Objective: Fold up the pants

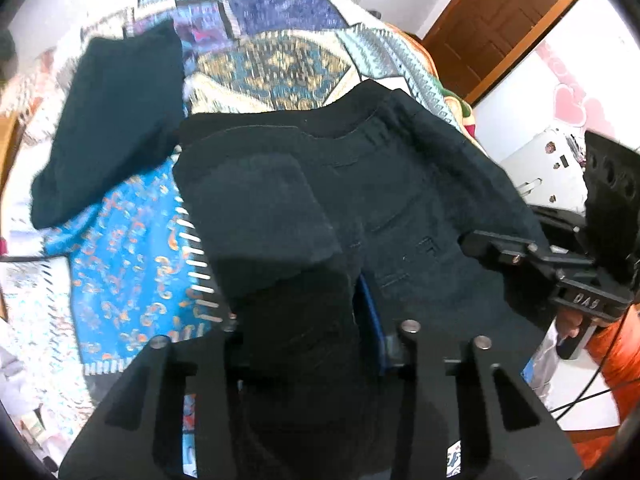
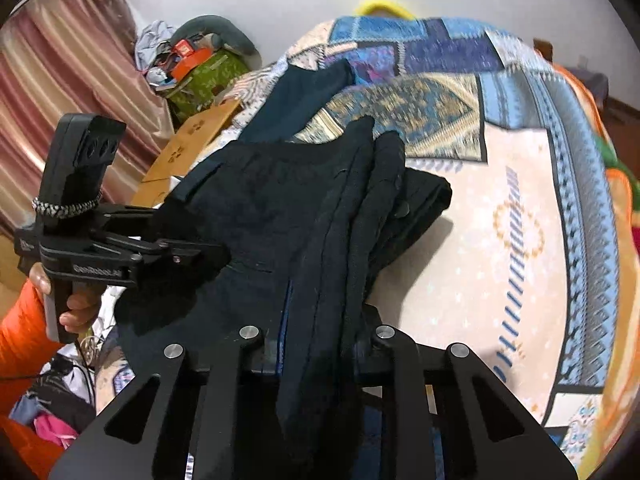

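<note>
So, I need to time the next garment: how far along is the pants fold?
Early. Done: both grippers have a bite on the dark pants. In hand: the left gripper and right gripper each pinch bunched fabric, raising that end off the patterned blanket. Left: the far leg lies unfolded; no finished fold shows.

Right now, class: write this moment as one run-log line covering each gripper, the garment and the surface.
left gripper: shut on dark fabric pants | right gripper: shut on pants | pants: bunched, partly lifted | surface: patterned patchwork blanket
</note>
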`<state>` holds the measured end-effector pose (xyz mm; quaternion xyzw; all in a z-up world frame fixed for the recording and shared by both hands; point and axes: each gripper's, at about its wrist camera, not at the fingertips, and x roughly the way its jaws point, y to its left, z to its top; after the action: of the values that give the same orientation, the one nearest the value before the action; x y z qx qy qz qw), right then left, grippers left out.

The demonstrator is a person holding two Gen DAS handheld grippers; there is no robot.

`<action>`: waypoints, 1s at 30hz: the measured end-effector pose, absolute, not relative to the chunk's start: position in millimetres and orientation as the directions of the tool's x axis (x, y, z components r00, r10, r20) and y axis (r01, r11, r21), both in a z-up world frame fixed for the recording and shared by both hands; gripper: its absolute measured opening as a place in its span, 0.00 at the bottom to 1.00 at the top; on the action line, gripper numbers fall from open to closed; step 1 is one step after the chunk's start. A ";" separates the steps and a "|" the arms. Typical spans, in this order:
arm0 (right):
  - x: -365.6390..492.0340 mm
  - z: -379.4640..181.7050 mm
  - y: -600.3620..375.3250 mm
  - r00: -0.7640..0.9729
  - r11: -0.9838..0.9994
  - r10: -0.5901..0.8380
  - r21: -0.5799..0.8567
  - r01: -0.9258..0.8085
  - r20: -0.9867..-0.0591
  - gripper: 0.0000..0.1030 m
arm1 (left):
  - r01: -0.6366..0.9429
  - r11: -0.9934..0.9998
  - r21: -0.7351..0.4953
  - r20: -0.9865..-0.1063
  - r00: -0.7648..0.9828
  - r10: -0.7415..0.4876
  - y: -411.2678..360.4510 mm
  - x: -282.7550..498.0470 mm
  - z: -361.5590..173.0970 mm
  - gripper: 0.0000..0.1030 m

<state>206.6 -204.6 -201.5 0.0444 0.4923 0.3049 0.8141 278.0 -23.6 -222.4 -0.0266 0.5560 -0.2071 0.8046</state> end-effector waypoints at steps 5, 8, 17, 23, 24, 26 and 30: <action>210.6 -173.4 -188.4 0.389 0.803 0.542 0.320 -0.503 -0.745 0.19 | 0.306 0.923 -0.236 -0.853 0.389 -0.347 -10.6 269.9 -190.6 0.29; 217.1 -155.5 -172.6 0.424 0.795 0.549 0.292 -0.532 -0.720 0.19 | 0.288 0.932 -0.218 -0.825 0.456 -0.334 6.1 269.7 -166.6 0.28; 270.4 -123.1 -113.4 0.470 0.752 0.606 0.271 -0.601 -0.641 0.19 | 0.201 0.966 -0.163 -0.744 0.618 -0.254 75.0 298.5 -112.8 0.28; 322.5 -127.2 -71.9 0.484 0.742 0.627 0.280 -0.609 -0.610 0.19 | 0.154 0.981 -0.119 -0.714 0.674 -0.192 119.1 349.4 -100.8 0.28; 331.1 -130.8 -66.3 0.483 0.743 0.628 0.284 -0.606 -0.611 0.19 | 0.144 0.983 -0.113 -0.710 0.680 -0.182 128.0 362.3 -102.4 0.28; 351.4 -140.0 -53.0 0.480 0.746 0.624 0.289 -0.600 -0.616 0.19 | 0.125 0.985 -0.118 -0.710 0.683 -0.172 140.5 381.3 -108.8 0.28; 387.4 -166.1 -33.7 0.462 0.751 0.619 0.305 -0.586 -0.635 0.19 | 0.095 0.986 -0.133 -0.721 0.673 -0.162 166.8 427.0 -137.0 0.28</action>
<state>387.4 -33.7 -166.1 0.0213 0.3803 0.3525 0.8548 427.0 166.8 -137.0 -0.0423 0.3978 -0.0705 0.9138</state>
